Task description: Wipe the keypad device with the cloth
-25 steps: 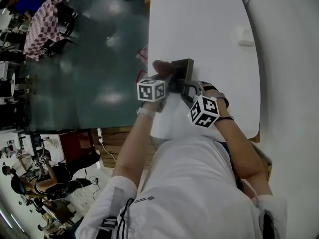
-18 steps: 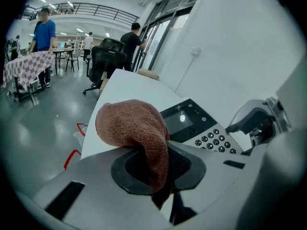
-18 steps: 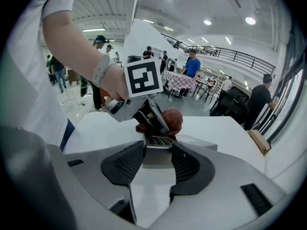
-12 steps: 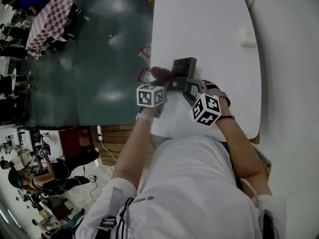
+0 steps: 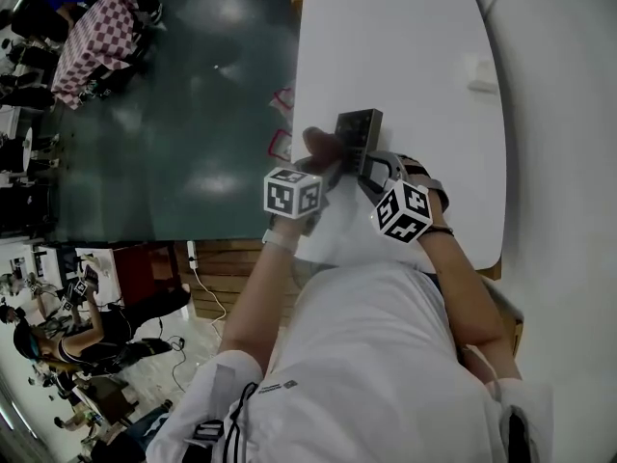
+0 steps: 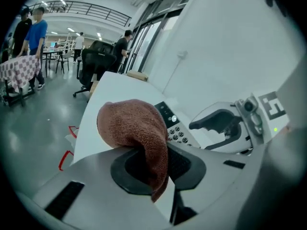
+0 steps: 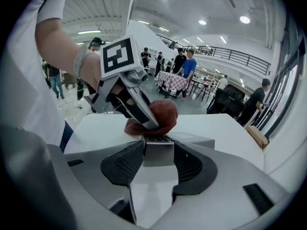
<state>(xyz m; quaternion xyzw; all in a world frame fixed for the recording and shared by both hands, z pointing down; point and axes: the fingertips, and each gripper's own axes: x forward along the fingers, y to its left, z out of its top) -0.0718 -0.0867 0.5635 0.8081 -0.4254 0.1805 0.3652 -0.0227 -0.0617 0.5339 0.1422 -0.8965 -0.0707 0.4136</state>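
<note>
Rust-brown cloth (image 6: 133, 126), grey keypad device (image 5: 359, 131)

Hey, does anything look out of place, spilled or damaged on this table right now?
Nothing stands out. The left hand-held gripper is shut on the brown cloth, bunched at the keypad device, which the right hand-held gripper clamps at its near end. The white table shows no spill or visible damage.

The left forearm (image 5: 253, 292) and right forearm (image 5: 465, 283) reach forward side by side, the left tongs (image 6: 154, 163) clamped on the cloth (image 6: 132, 123), the right tongs (image 7: 158, 158) on the keypad device (image 7: 194, 140), tips close together.
</note>
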